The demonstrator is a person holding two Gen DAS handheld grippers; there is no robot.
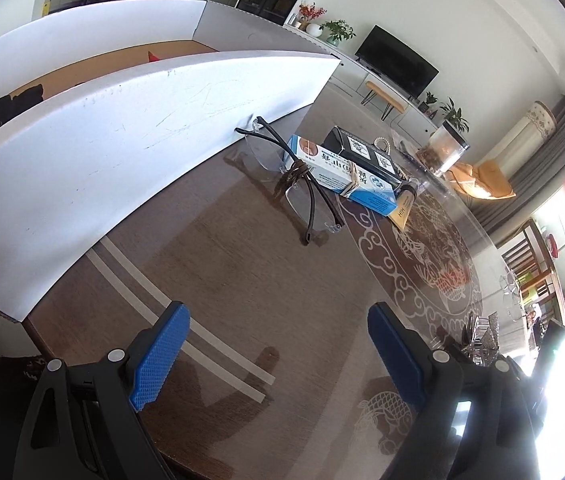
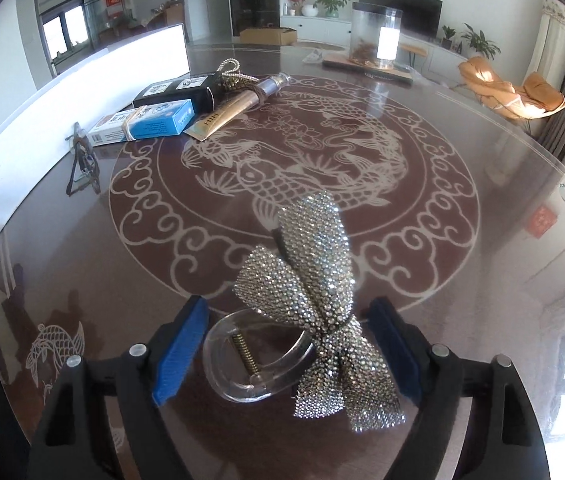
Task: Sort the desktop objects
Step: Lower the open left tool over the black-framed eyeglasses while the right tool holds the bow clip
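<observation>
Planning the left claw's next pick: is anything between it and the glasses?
Nothing visible. Bare table lies between the open left claw and the glasses. A blue-and-white box lies against the glasses' far side, not in the path.

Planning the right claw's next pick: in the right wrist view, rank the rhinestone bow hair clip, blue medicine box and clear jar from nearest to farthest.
1. Rhinestone bow hair clip, between the right claw's open pads.
2. Blue medicine box, far left.
3. Clear jar, far edge, right of centre.
</observation>
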